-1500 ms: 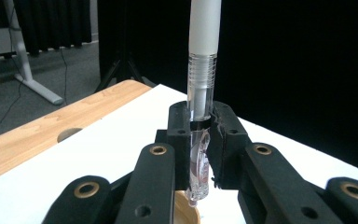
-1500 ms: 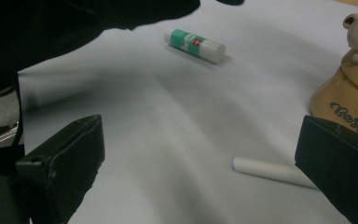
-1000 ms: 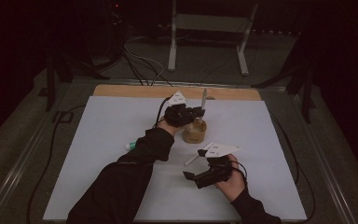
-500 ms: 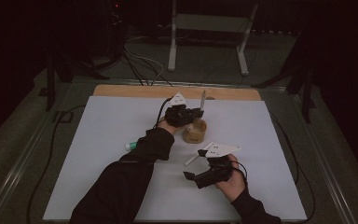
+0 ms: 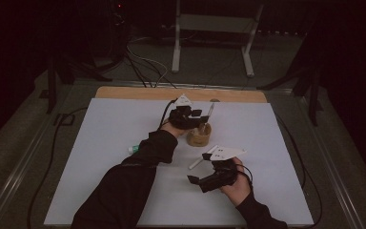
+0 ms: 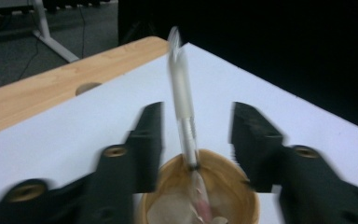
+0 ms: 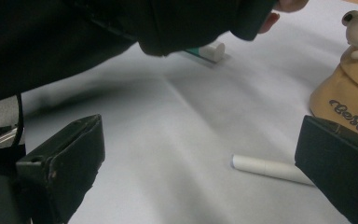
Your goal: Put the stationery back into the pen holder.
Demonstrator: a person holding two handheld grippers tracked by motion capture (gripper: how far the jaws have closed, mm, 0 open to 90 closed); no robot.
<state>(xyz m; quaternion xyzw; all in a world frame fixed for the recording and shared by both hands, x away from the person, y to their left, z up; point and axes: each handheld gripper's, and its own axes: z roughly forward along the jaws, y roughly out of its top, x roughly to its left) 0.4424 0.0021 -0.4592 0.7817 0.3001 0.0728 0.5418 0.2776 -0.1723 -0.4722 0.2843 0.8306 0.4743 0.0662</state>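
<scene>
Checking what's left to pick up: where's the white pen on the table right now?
High view: the white pen lies on the white sheet right of centre, between the brown holder and the right tongs, which are open.

My left gripper [image 5: 201, 116] is stretched forward with its jaws apart, while my right gripper [image 5: 194, 180] sits near me, jaws wide.

A tan bear-shaped cup [image 5: 198, 137] stands upright on the white table [image 5: 100, 143], "Best" lettered on its side. A clear pen [image 6: 182, 100] stands in it, leaning slightly, its tip down inside the brown rim and its top well above it. A white pen [image 7: 268, 168] lies flat on the table just beside the cup
</scene>
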